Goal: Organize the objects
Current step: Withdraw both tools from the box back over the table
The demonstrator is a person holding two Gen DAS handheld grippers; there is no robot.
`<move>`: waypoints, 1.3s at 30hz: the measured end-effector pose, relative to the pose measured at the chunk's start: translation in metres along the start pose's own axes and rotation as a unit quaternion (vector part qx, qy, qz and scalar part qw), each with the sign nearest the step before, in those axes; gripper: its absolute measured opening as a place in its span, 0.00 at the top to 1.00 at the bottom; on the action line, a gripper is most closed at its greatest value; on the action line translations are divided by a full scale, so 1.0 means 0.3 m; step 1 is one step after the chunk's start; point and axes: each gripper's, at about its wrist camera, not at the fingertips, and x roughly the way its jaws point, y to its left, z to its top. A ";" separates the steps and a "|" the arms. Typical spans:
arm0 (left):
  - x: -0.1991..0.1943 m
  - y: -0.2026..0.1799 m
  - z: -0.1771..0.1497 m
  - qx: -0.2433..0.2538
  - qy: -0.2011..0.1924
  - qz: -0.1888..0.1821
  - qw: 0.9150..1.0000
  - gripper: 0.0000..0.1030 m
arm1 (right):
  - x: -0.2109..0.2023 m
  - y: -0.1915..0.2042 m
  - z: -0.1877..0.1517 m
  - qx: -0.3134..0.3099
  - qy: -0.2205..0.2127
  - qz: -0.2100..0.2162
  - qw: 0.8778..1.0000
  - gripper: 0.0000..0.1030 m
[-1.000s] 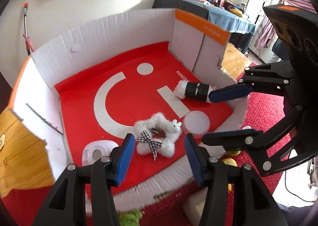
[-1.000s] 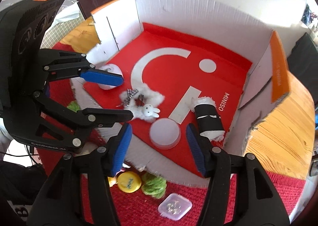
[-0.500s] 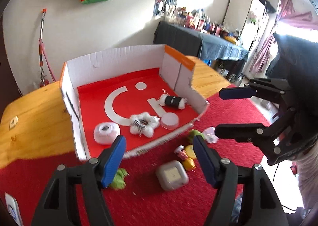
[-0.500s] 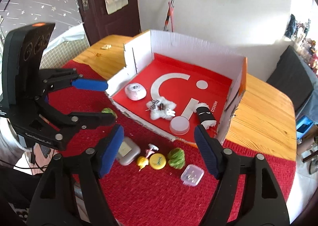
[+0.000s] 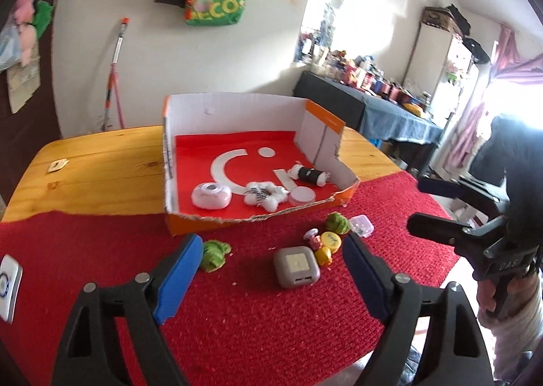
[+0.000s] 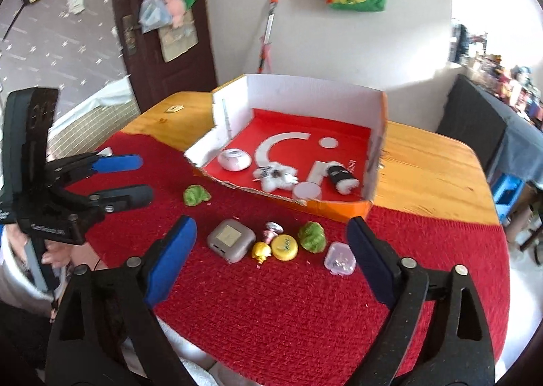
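Observation:
An open cardboard box [image 5: 237, 107] with a red floor stands on the table. In it lie a white round case [image 5: 211, 195], a white fluffy plush [image 5: 263, 194], a round lid [image 5: 301, 195] and a black roll [image 5: 310, 175]. On the red cloth in front lie a grey square case [image 5: 297, 266], a yellow lid [image 5: 331, 239], two green balls [image 5: 213, 254] [image 6: 311, 236] and a clear small box [image 6: 339, 257]. My left gripper [image 5: 273, 243] hangs above the cloth, jaws opening, nothing between them. My right gripper [image 6: 271, 226] does the same.
The red cloth [image 5: 237, 318] covers the near half of a wooden table [image 5: 101, 175]. A white card [image 5: 8, 284] lies at the cloth's left edge and a small tag [image 5: 57, 165] on the bare wood. A hand [image 5: 488, 297] grips the right gripper's handle.
Both grippers drew back and up from inside the box and spread their jaws wider. The box now sits farther off, and the loose items on the cloth have come into view.

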 end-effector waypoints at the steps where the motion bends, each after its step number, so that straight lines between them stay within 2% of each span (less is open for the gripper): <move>1: -0.005 0.000 -0.011 -0.002 -0.005 0.005 1.000 0.12 | -0.003 -0.003 -0.016 0.007 -0.007 -0.009 1.000 0.10; 6: 0.010 -0.007 -0.075 -0.012 -0.017 0.038 0.999 0.10 | 0.001 -0.009 -0.103 0.033 -0.034 -0.050 0.998 0.07; 13: 0.087 0.002 -0.180 -0.030 -0.005 0.085 0.996 0.09 | 0.053 -0.046 -0.189 0.078 -0.045 -0.089 0.992 0.05; 19: 0.147 0.007 -0.221 -0.041 0.021 0.089 0.995 0.09 | 0.115 -0.073 -0.231 0.098 -0.020 -0.091 0.991 0.05; 39: 0.204 0.031 -0.209 -0.037 0.037 0.110 0.993 0.09 | 0.187 -0.104 -0.240 0.105 0.014 -0.104 0.989 0.05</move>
